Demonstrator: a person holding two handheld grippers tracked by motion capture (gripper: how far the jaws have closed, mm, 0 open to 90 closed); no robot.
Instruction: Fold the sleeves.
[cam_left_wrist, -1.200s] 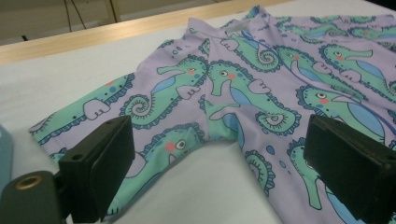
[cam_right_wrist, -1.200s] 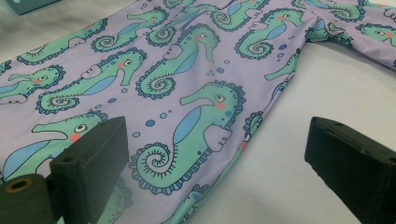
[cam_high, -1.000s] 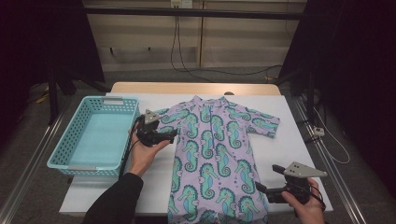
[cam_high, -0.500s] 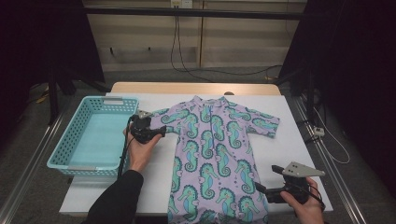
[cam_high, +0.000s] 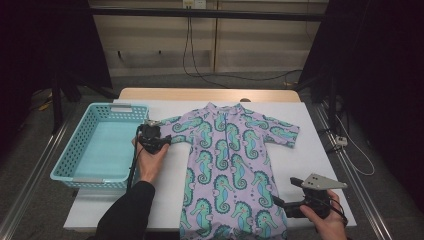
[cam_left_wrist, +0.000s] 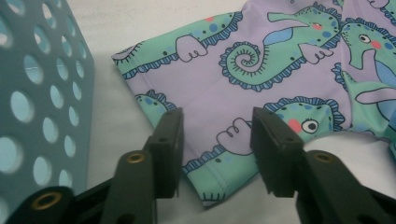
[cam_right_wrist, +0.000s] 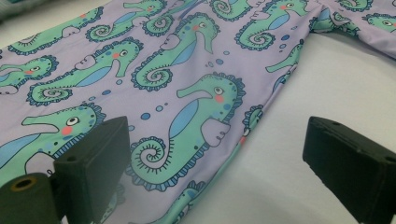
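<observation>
Two grippers work a seahorse-print shirt (cam_high: 227, 165) lying flat on the white bench (cam_high: 320, 165). Beside the blue basket (cam_high: 82, 172), the left gripper (cam_left_wrist: 215, 154) has just been closing, its jaws straddling the sleeve (cam_left_wrist: 210, 79) hem without yet pinching. The right gripper (cam_right_wrist: 212, 163) gapes wide at the shirt's lower side edge.

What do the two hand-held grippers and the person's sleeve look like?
Both are black. The left hand-held gripper trails a dark cable; its flat rectangular jaws hang on links with brass-coloured rivets. The right hand-held gripper carries a grey three-cornered plate. The left sleeve is black.
</observation>
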